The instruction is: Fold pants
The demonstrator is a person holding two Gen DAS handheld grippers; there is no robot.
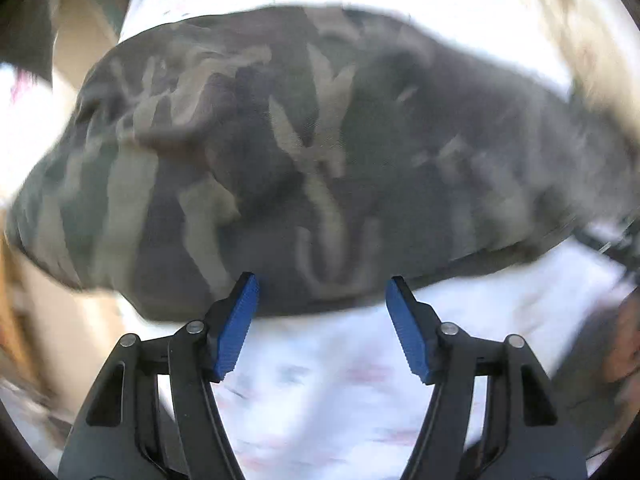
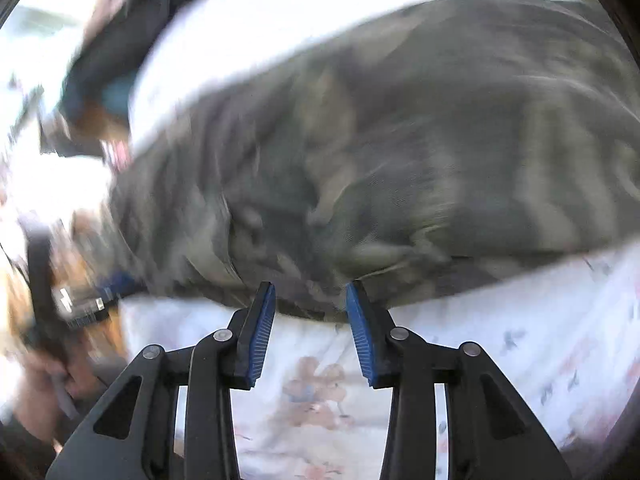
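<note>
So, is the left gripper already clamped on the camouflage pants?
No, the left gripper is open, its blue pads apart at the camouflage pants' near edge.

The left gripper [image 1: 322, 294] is built from matte black plastic arms with triangular cut-outs near their base, joined by round silver rivets, two showing on each side. Its fingers [image 1: 236, 330] carry bright blue pads with fine ribbing across the inner faces and a stepped, toothed lower edge. The right gripper [image 2: 310, 302] has the same make: black linked arms, triangular openings, silver pivot pins, and blue ribbed pads [image 2: 260, 336] backed by black holders. In the right wrist view, a blurred patch of bare skin shows at the lower left edge, beside a dark strap-like shape too smeared to identify.
</note>
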